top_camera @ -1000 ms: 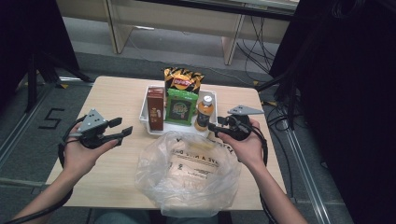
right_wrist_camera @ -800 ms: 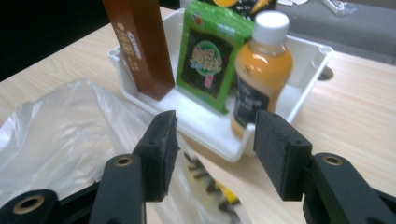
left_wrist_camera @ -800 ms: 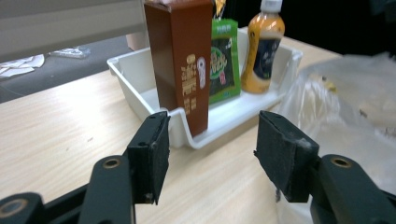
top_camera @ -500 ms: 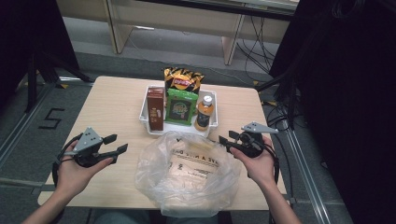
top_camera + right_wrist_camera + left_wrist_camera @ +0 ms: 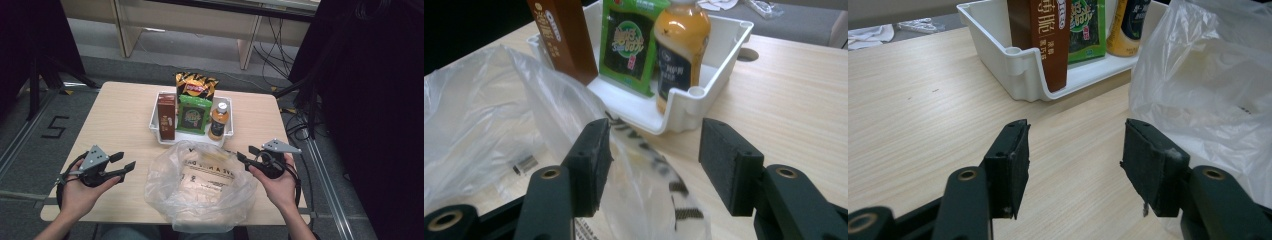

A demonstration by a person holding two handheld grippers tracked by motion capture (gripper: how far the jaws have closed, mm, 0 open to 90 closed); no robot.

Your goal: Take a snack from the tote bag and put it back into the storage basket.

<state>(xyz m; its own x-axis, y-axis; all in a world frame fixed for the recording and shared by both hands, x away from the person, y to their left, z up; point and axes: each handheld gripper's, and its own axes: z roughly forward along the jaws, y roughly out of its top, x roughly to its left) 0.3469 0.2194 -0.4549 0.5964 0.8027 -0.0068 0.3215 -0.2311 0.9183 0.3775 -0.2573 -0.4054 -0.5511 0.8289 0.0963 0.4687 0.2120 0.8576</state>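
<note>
Clear plastic bag point(image 5: 200, 187) lay crumpled at the near middle of the table point(image 5: 120, 120), just in front of the white tray point(image 5: 154, 119). The left gripper point(image 5: 126, 165) hovered left of it, jaws released and empty. The right gripper point(image 5: 245, 154) had just been opening, the bag's edge lying loose between its jaws.

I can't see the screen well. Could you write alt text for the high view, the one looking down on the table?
A person's two hands hold black two-jaw grippers, the left gripper and right gripper, both open, either side of a crumpled clear plastic bag on a pale wooden table. Behind it, a white plastic tray holds a brown carton, snack packets and an orange drink bottle.
</note>
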